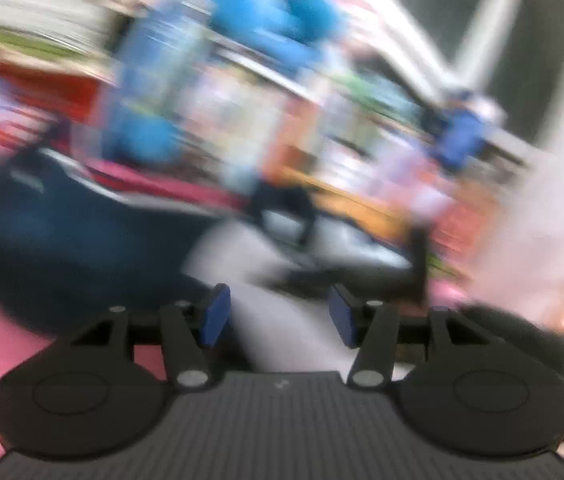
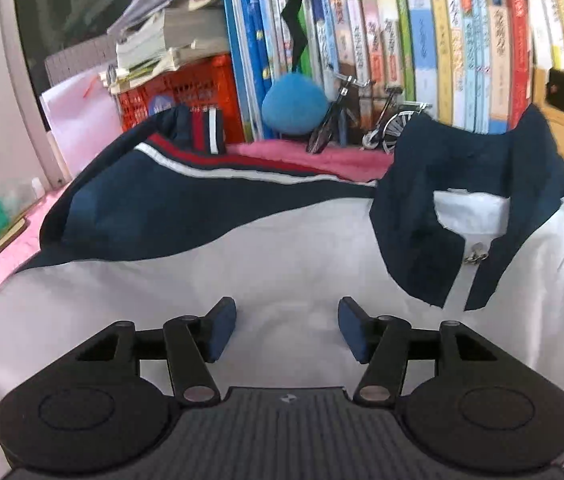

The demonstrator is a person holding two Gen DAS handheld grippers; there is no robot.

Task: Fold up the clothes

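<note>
Spread directly under the right gripper (image 2: 286, 328) is the white and navy zip-front jacket (image 2: 282, 264) with red and white stripes, lying across a pink cloth-covered tabletop (image 2: 310, 156); its broad white panel lies fairly flat, while the navy collar (image 2: 462, 200) stands up and one navy sleeve (image 2: 141, 200) lies folded across the upper left. Both blue-padded jaws stand apart with nothing between them, hovering over the white fabric, probably ready to pinch it for a fold. Behind the jacket, a row of upright colourful books (image 2: 422, 48), a red plastic crate (image 2: 189, 92) stacked with papers, a blue fuzzy ball (image 2: 294, 104) and a small metal model bicycle (image 2: 382, 116) crowd the back edge, leaving little room there. Heavily blurred, the left gripper (image 1: 278, 316) also shows parted, empty jaws above the same jacket.
</note>
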